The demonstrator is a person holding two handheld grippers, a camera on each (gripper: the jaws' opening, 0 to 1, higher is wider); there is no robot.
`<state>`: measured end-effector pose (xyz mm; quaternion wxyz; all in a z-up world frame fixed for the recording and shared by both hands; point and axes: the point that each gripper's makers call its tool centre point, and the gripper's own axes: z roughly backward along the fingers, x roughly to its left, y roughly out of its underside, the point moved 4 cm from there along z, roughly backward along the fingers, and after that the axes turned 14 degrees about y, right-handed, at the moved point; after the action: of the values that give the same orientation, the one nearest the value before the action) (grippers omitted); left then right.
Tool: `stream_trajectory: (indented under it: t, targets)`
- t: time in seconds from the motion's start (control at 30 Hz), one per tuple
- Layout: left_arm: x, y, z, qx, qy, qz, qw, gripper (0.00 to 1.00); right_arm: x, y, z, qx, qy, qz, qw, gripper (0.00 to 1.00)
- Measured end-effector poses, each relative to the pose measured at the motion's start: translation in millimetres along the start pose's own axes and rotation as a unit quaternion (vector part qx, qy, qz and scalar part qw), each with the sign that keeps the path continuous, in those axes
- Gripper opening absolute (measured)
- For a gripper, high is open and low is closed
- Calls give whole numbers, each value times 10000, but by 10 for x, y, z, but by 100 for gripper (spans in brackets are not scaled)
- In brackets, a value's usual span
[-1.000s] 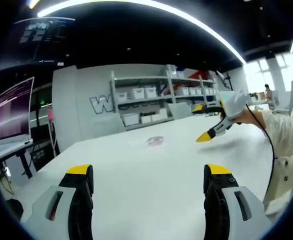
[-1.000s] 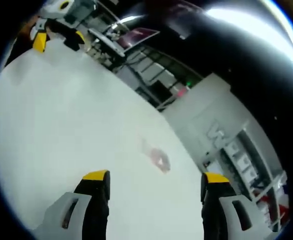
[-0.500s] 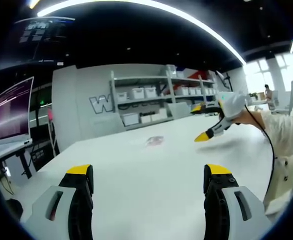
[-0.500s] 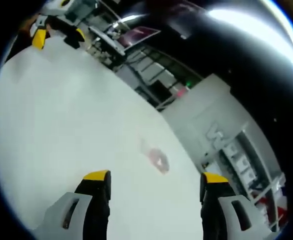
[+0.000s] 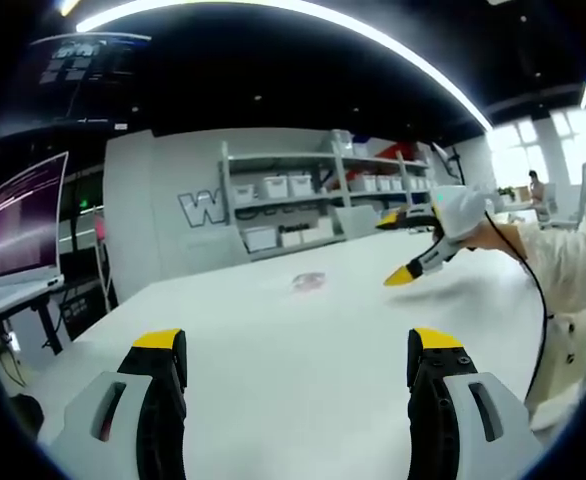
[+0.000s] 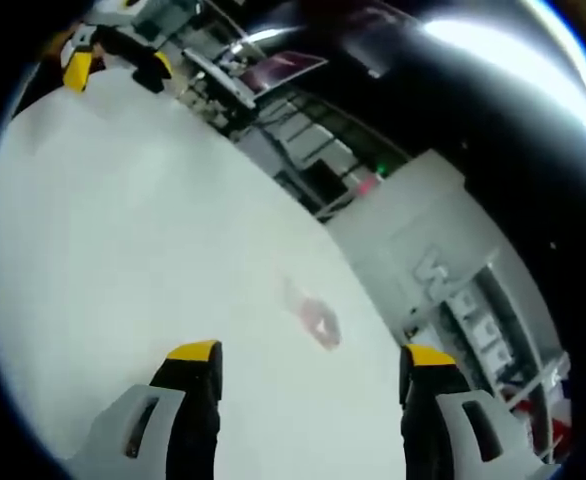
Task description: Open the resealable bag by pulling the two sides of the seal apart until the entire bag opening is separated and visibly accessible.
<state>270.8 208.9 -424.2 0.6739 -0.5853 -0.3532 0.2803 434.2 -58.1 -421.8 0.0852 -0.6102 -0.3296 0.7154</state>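
A small clear resealable bag point(image 5: 310, 282) with something reddish inside lies flat on the white table point(image 5: 273, 350), far ahead of my left gripper point(image 5: 298, 360), which is open and empty. In the right gripper view the same bag point(image 6: 316, 320) lies a little beyond my right gripper point(image 6: 308, 365), also open with nothing between its jaws. In the left gripper view the right gripper point(image 5: 398, 250) hangs above the table to the right of the bag, held by a gloved hand. At the top left of the right gripper view, the left gripper point(image 6: 113, 60) appears small.
White shelves with storage boxes point(image 5: 303, 200) stand against the back wall beyond the table. A monitor point(image 5: 23, 220) on a desk stands to the left. A cable point(image 5: 538, 300) hangs from the person's sleeve at the right table edge.
In the left gripper view the right gripper has drifted slightly left, toward the bag. The bag has not moved and both grippers stay open.
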Motion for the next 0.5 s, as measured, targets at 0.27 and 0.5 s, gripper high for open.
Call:
stream_trajectory:
  t: [0.27, 0.5]
  targets:
    - [-13, -1, 3, -19, -2, 16, 10000, 90, -6, 4, -42, -3, -11, 49, 10000, 71]
    - [-13, 7, 3, -10, -4, 27, 10000, 90, 1, -2, -81, -25, -22, 121, 9999, 70]
